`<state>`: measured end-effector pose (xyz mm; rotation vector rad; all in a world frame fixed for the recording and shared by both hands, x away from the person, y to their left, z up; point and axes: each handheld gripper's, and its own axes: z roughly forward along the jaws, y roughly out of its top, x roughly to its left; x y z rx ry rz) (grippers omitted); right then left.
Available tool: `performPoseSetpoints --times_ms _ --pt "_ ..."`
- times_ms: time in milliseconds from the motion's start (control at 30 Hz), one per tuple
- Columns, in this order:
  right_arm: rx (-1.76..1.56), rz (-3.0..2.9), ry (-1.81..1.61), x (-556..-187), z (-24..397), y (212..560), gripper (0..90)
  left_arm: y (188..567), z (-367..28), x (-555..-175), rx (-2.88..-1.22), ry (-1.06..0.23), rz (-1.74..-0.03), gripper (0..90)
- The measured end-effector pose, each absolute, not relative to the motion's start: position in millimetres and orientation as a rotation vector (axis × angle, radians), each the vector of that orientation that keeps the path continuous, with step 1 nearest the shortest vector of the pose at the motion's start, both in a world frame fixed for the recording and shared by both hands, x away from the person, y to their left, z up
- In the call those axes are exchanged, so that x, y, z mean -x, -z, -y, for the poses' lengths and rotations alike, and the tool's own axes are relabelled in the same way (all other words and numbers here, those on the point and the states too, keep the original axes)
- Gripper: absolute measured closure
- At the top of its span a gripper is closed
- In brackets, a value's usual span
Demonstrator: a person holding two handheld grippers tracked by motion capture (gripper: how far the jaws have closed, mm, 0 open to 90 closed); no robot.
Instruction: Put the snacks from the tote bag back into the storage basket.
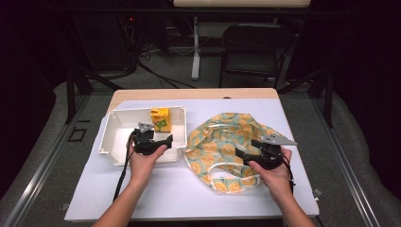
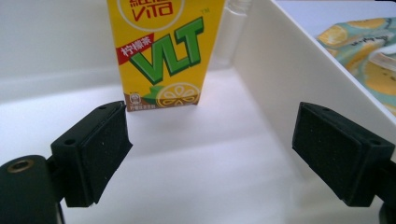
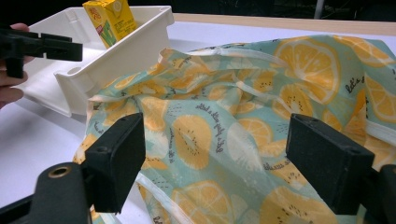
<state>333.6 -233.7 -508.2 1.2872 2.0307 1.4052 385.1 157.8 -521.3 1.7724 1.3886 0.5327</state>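
The white table (image 1: pixel 156 198) carries, at its three-o'clock half, a crumpled cloth bag (image 1: pixel 222 142) printed with orange and lemon slices on pale green, its mouth and white handles slack. At nine o'clock from the bag, touching its edge, sits a white plastic bin (image 1: pixel 116 137), and upright in the bin's one-o'clock corner stands a yellow lemon-tea carton (image 1: pixel 161 119). The left gripper (image 1: pixel 166 140) hovers inside the bin at its five-o'clock side, jaws spread wide and holding nothing; in the left gripper view the carton (image 2: pixel 161 51) stands just beyond and between the pads, apart from both, with the bin's wall (image 2: pixel 280 84) at three o'clock. The right gripper (image 1: pixel 240 152) hangs over the bag's middle, jaws likewise wide apart and empty; the right gripper view shows the printed cloth (image 3: pixel 210 135) between its pads, and the bin (image 3: pixel 121 56) with the carton (image 3: pixel 109 18) at eleven o'clock.
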Motion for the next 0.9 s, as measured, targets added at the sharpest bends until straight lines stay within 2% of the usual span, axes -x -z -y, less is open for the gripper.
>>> performPoseSetpoints --times_ms 300,900 --pt "-1.279 -2.033 -1.388 -332.7 233.2 507.9 15.1 516.7 -161.4 -364.7 -1.763 -0.528 -1.34 10.3" --pt "-1.289 -2.03 -1.379 -331.4 232.9 509.0 13.9 510.8 -182.5 -335.7 -1.755 -0.54 -1.268 8.3"
